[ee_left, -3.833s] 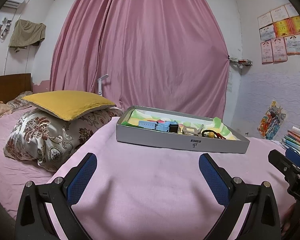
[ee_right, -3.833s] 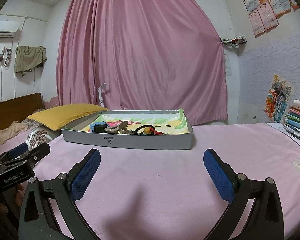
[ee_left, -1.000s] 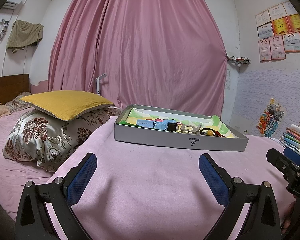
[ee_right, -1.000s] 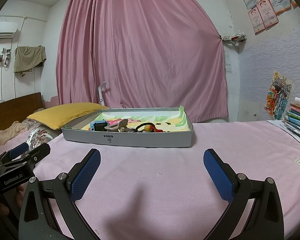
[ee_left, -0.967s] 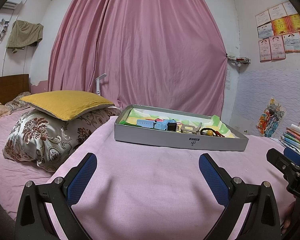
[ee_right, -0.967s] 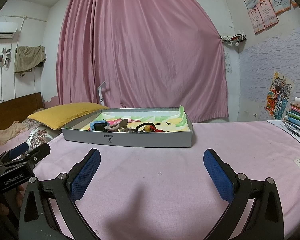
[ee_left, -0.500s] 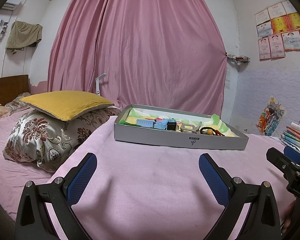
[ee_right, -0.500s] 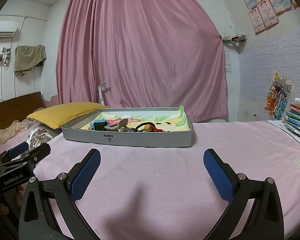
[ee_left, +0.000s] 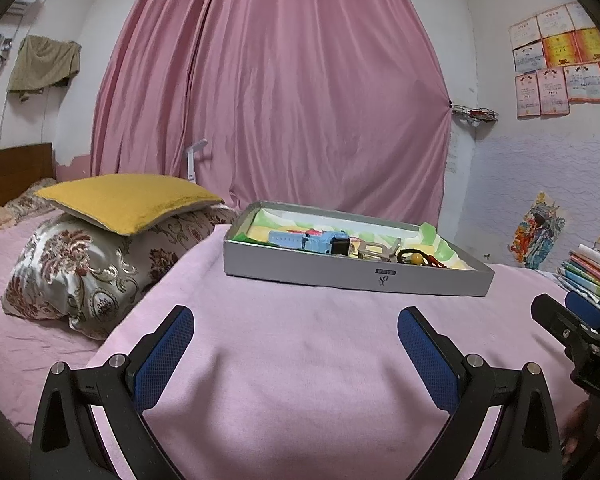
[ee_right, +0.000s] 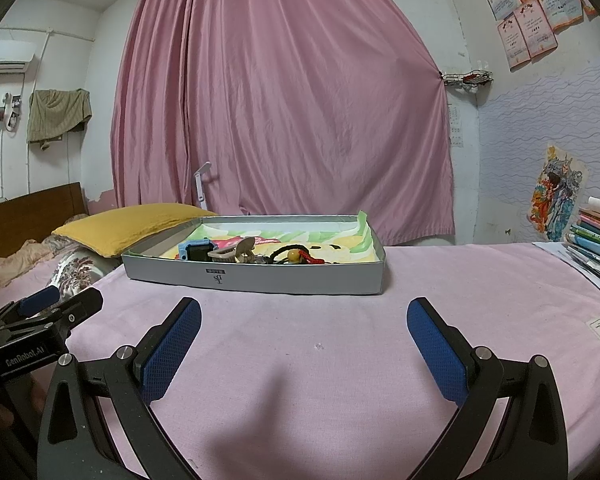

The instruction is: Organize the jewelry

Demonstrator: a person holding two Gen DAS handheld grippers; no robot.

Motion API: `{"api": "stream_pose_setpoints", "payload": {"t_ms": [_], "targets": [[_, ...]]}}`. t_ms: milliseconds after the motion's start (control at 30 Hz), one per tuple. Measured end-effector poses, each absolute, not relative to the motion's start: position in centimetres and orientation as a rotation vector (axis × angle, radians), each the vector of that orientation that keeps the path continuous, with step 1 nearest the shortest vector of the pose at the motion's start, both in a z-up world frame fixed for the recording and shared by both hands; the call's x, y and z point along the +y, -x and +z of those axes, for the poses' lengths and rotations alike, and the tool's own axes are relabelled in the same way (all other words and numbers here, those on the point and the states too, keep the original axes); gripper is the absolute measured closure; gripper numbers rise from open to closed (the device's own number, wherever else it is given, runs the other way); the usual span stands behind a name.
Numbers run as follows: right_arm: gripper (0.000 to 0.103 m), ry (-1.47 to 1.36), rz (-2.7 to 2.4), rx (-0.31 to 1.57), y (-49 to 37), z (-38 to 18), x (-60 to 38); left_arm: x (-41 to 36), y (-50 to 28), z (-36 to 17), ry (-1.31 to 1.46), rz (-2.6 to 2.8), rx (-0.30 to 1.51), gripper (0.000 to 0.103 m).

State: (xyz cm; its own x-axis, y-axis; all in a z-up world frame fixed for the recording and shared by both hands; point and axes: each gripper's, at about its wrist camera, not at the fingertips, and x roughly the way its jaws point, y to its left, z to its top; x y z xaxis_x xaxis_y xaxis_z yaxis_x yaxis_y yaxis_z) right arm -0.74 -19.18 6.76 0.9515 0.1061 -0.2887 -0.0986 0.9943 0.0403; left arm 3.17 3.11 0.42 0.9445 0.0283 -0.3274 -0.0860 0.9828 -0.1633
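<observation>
Both my tools spread wide and empty over the pink bedspread.

My left tool [ee_left: 296,344] and right tool [ee_right: 304,336] hold nothing; open pink bedspread [ee_right: 320,360] lies between them and the one shallow grey cardboard tray [ee_right: 256,278], well ahead, holding a blue watch [ee_left: 312,241], a black beaded cord [ee_right: 296,255] and other small pieces I cannot count.

A shallow grey tray [ee_right: 256,278] sits on the pink bed [ee_right: 340,352], ahead of the right gripper [ee_right: 304,326], whose blue-padded jaws stand wide apart and empty. In the tray's left half lie a blue watch [ee_right: 196,250], a hair clip [ee_right: 236,252] and a beaded cord [ee_right: 296,257]. The left gripper [ee_right: 56,304] shows left of the tray, near the bed's edge.
</observation>
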Motion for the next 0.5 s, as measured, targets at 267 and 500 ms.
{"api": "stream_pose_setpoints", "payload": {"t_ms": [267,500], "targets": [[0.002,-0.023,0.098,0.295,0.95,6.64,-19.08,3.17,-3.46,0.35,0.17,0.05,0.346,0.001],[0.002,-0.024,0.099,0.295,0.92,6.67,-19.1,3.06,-3.64,0.45,0.151,0.053,0.352,0.001]]}}
